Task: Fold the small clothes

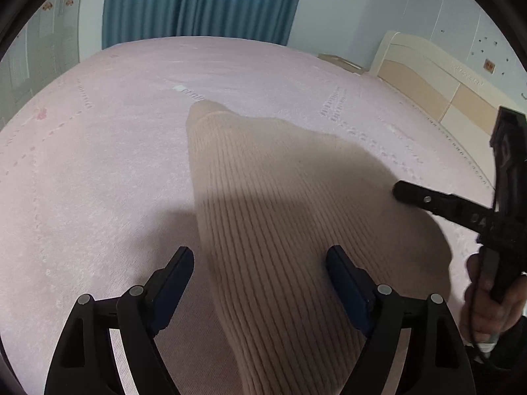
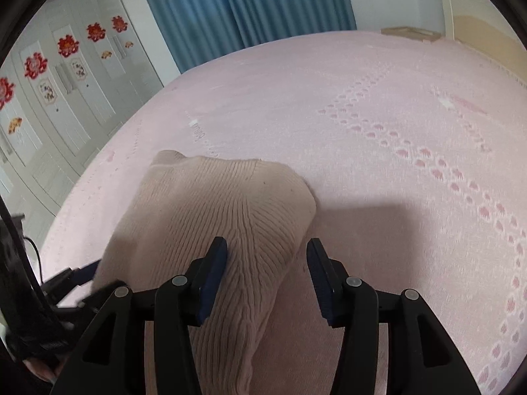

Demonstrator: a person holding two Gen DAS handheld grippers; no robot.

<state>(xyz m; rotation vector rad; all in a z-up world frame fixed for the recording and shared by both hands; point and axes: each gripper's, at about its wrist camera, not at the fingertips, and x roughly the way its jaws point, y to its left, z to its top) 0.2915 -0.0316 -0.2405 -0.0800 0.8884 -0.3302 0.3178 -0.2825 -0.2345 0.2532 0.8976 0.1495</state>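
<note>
Garment: the beige ribbed knit [image 1: 280, 230] lies on your pink bedspread [image 1: 98, 181], running from between both tongs toward the blue curtain [image 1: 197, 0].
Left gripper [image 1: 260, 273]: your fingers are spread wide — the knit passes between them, neither pad pinching it.
Right gripper [image 2: 266, 263]: also spread; the left pad [image 2: 214, 273] sits against the fabric, the right pad stands clear over the bedspread.
Right gripper from the left camera: its tip [image 1: 405, 191] rests at the knit's right edge.
Surroundings: headboard [image 1: 428, 75] at right — wardrobe doors [image 2: 59, 92] with red decorations at left.
</note>
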